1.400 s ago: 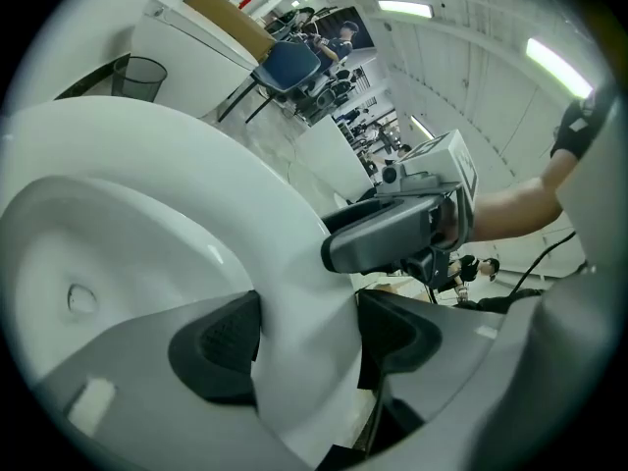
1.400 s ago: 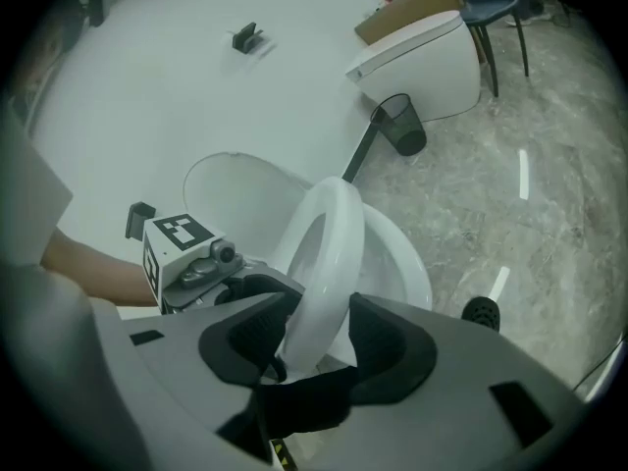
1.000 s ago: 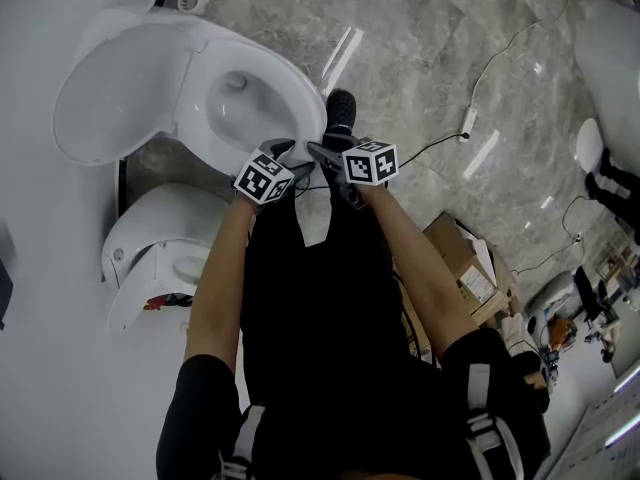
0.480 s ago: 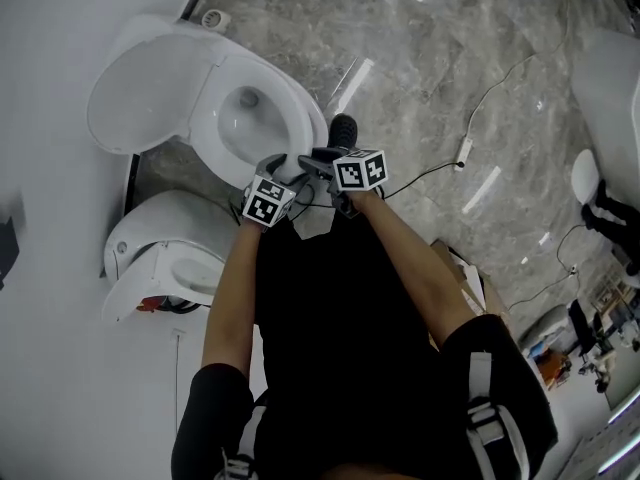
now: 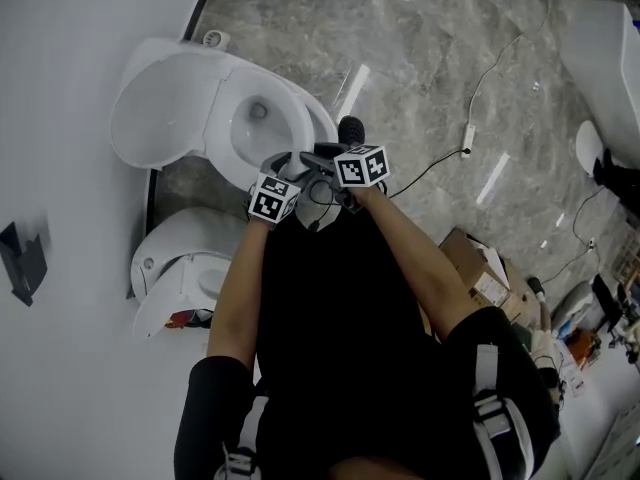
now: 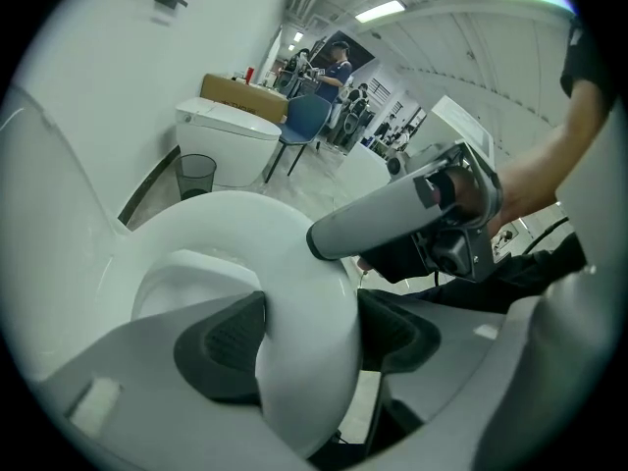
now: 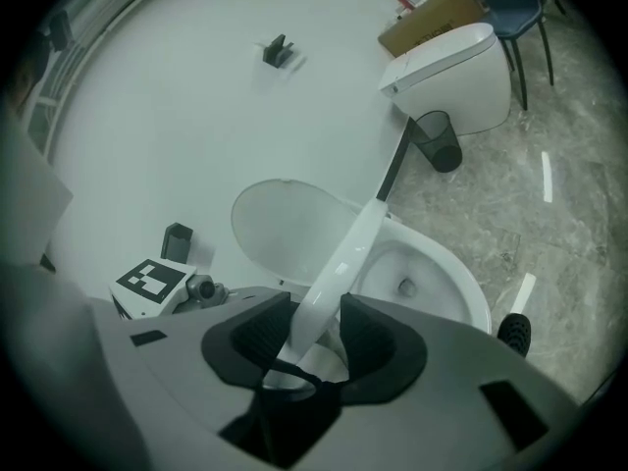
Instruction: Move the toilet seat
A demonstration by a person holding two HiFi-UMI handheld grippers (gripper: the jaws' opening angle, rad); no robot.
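Observation:
The white toilet seat [image 7: 341, 255] stands tilted up off the bowl [image 7: 424, 275], seen edge-on in the right gripper view. Its lid [image 5: 163, 120] leans open against the wall. My right gripper [image 7: 316, 337] is shut on the seat's front rim; its jaws have just eased slightly wider with the rim still between the pads. My left gripper [image 6: 309, 334] is shut on the same ring [image 6: 294, 292], close beside the right one. In the head view, both marker cubes, the left [image 5: 273, 200] and the right [image 5: 362, 165], sit over the bowl's front edge.
A second toilet [image 5: 186, 260] stands by the wall at lower left. A shoe [image 5: 351, 130] is beside the bowl. A cable [image 5: 470, 133] runs over the marble floor, with cardboard boxes [image 5: 482, 268] to the right. A black bin [image 7: 439, 141] and another toilet [image 7: 453, 72] stand farther along the wall.
Both grippers have risen together with the seat's front rim, which has come up off the bowl. The head view has shifted, so the toilet sits further right in the frame.

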